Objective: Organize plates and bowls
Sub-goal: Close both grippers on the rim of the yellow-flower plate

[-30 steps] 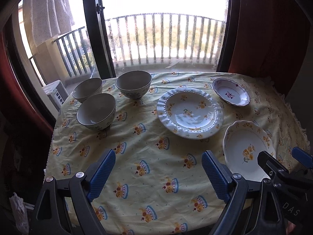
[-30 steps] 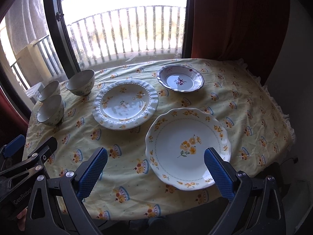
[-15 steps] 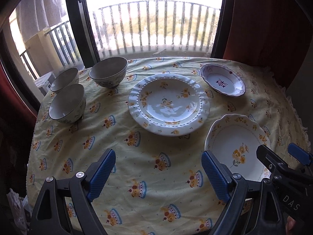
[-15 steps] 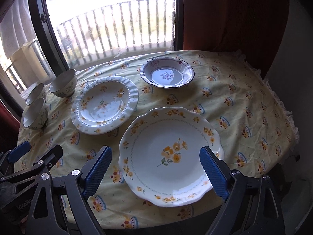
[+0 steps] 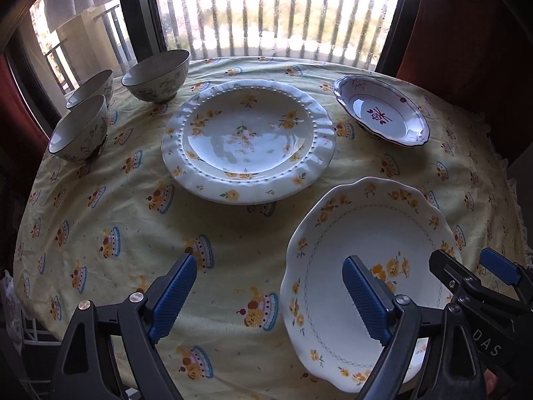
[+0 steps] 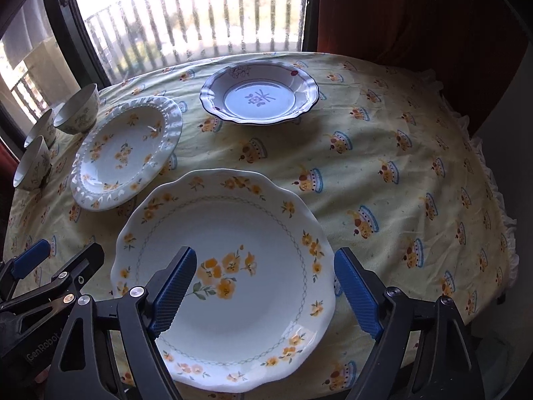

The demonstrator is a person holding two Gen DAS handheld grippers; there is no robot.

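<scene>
Scalloped yellow-flower plate [image 6: 230,266] lay flat, face up, on counter [image 6: 383,153] near edge; round, no long axis, flower stem toward 7 o'clock. My right claw [image 6: 263,293] pitched steeply down over it, jaws apart and just been closing, straddling plate's right half, pads not pressing. My left claw [image 5: 269,296] wide apart at its 9 o'clock, right pad over rim. Beaded plate [image 5: 248,140] at 11, purple-motif dish [image 6: 260,95] at 12, three bowls [image 5: 155,75] far left.

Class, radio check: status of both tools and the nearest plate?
Both tools open, empty, right tool closing slightly. Yellow-flower plate flat on tablecloth, untouched. Nothing blocking.
</scene>
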